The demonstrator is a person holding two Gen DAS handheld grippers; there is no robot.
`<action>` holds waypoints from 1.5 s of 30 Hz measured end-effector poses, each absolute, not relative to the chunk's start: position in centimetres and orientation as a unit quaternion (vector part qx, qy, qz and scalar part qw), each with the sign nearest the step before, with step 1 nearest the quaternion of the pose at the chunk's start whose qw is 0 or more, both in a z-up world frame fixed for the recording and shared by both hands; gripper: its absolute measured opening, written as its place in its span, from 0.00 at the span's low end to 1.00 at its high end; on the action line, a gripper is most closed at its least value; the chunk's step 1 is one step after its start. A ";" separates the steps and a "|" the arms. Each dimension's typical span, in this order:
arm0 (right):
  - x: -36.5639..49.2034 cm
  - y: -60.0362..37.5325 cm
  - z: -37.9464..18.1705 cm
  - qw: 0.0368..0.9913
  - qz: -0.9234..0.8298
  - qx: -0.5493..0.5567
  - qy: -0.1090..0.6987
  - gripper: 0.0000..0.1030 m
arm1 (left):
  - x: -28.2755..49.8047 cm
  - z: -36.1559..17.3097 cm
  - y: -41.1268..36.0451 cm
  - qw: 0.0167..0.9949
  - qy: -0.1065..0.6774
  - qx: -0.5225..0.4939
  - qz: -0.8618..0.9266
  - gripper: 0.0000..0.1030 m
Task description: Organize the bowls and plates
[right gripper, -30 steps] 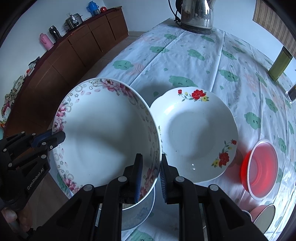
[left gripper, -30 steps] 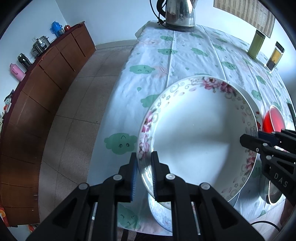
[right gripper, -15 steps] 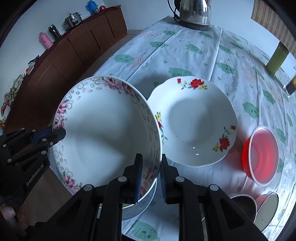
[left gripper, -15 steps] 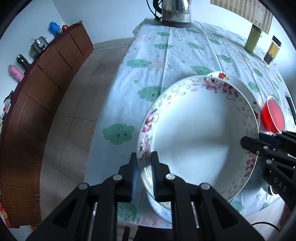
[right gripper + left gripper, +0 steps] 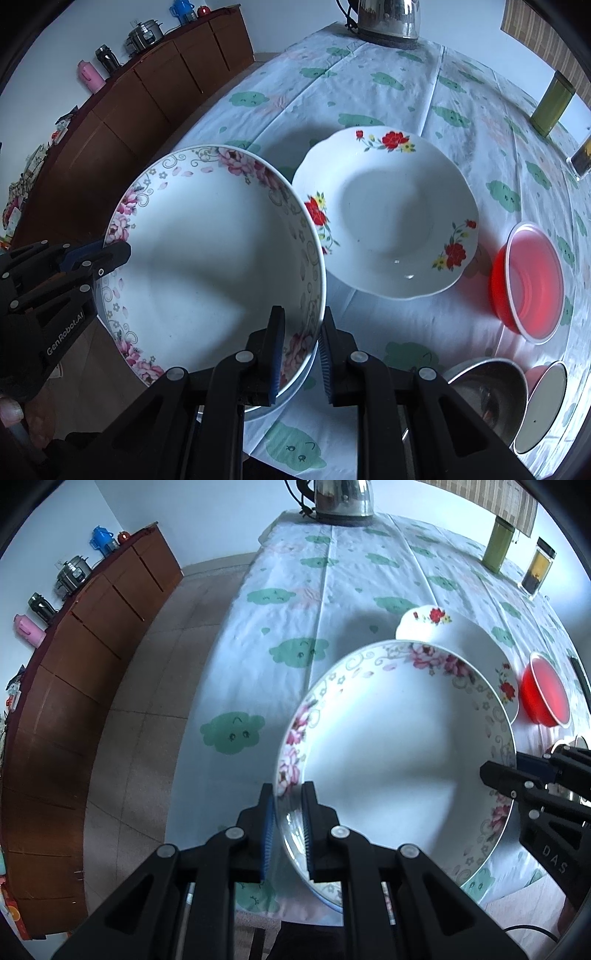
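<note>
I hold a large white bowl with a pink-flower rim (image 5: 399, 746) (image 5: 207, 258) between both tongs, lifted above the near edge of the table (image 5: 351, 590). My left gripper (image 5: 287, 801) pinches the bowl's rim on its left side, one pad inside and one outside. My right gripper (image 5: 302, 326) pinches the opposite rim the same way. In the right wrist view, the left gripper shows at the far left, clamped on the rim.

Directly under the held bowl, a blue-patterned bowl (image 5: 291, 387) sits on the cloud-print tablecloth; only a sliver of it shows, and I cannot tell whether the two touch. Just beyond the held bowl to the right rests a white plate with red flowers (image 5: 388, 221), partly overlapped by the raised rim. Further right stands a red plastic bowl (image 5: 532, 280), and near the table's front right corner a metal bowl (image 5: 487, 391). A steel kettle (image 5: 388, 18) stands at the far end of the table.
</note>
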State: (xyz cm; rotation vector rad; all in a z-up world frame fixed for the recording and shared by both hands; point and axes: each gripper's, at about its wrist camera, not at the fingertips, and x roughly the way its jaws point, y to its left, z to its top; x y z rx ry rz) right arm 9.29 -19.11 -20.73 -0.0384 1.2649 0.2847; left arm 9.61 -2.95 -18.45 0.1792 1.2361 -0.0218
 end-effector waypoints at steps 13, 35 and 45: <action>8.5 -19.1 -21.8 0.790 0.135 -0.017 0.598 0.19 | 9.3 -19.3 -3.0 0.806 0.586 0.089 -0.009 0.11; 7.6 -19.2 -23.3 0.779 0.138 -0.023 0.611 0.19 | 8.6 -20.9 -3.1 0.793 0.602 0.088 -0.010 0.11; 7.7 -19.2 -23.5 0.778 0.135 -0.028 0.614 0.19 | 8.6 -21.4 -3.3 0.788 0.609 0.088 -0.015 0.11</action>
